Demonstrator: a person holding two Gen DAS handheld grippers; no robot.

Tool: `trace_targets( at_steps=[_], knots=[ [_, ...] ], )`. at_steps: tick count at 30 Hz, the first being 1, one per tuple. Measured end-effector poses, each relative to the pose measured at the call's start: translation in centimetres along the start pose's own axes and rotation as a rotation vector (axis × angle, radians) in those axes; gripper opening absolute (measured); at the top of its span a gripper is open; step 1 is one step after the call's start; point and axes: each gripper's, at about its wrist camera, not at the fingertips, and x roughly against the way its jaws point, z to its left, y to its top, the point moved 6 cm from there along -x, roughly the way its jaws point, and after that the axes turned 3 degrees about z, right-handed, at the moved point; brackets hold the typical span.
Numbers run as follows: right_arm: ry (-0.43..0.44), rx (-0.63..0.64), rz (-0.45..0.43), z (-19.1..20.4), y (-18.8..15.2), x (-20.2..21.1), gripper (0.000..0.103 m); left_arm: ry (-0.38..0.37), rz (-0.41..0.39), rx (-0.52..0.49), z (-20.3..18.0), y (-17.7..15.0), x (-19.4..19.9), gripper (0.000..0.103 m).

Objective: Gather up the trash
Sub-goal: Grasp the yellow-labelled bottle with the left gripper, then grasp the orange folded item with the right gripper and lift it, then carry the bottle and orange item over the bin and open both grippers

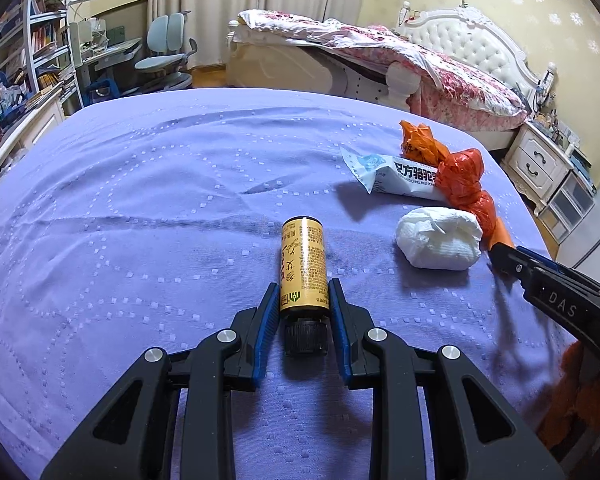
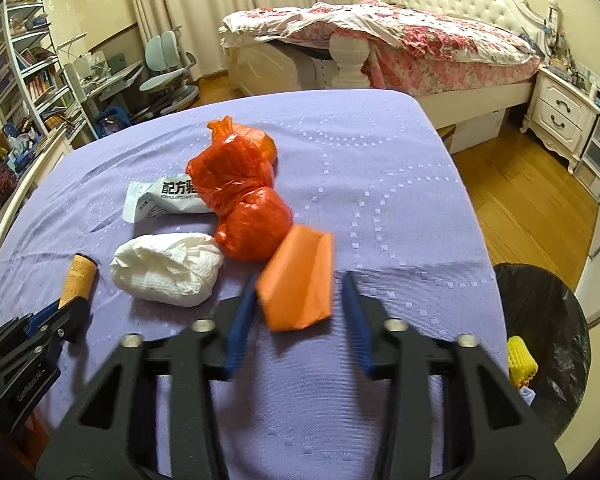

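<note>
A small brown bottle with a yellow label (image 1: 303, 276) lies on the purple bedcover (image 1: 140, 200), black cap toward me. My left gripper (image 1: 304, 294) has a finger on each side of it, close against the label. An orange folded paper (image 2: 300, 280) lies between the open fingers of my right gripper (image 2: 300, 292), near the left finger. A white tissue wad (image 2: 168, 270), a knotted orange plastic bag (image 2: 240, 196) and a white sachet wrapper (image 2: 160, 200) lie just beyond. The same things show in the left wrist view: tissue wad (image 1: 440, 240), bag (image 1: 460, 176), sachet (image 1: 392, 172).
A black-lined trash bin (image 2: 548, 340) stands on the wood floor beside the bed's right edge, with a yellow foam net (image 2: 521, 360) inside. A floral bed (image 2: 420, 40), white nightstand (image 2: 560, 116), desk chair (image 1: 168, 52) and bookshelf (image 1: 32, 40) stand behind.
</note>
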Motion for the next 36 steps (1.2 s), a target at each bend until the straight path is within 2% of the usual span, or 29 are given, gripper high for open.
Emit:
trace_targets(
  at_steps=[11, 22, 29, 36],
  knots=[
    [0.015, 0.015, 0.0, -0.3, -2.0, 1.8, 0.033, -0.022, -0.005, -0.015, -0.5, -1.1, 0.9, 0.028],
    [0.01, 0.034, -0.034, -1.1, -4.2, 5.0, 0.033, -0.068, -0.025, -0.072, -3.6, -3.0, 2.9, 0.028],
    [-0.001, 0.003, -0.07, -3.1, -5.6, 7.6, 0.033, -0.111, -0.045, -0.112, -6.2, -4.0, 4.1, 0.028],
    [-0.041, -0.058, -0.088, -6.8, -7.0, 9.5, 0.033, -0.158, -0.063, -0.168, -10.0, -4.8, 5.1, 0.028]
  ],
)
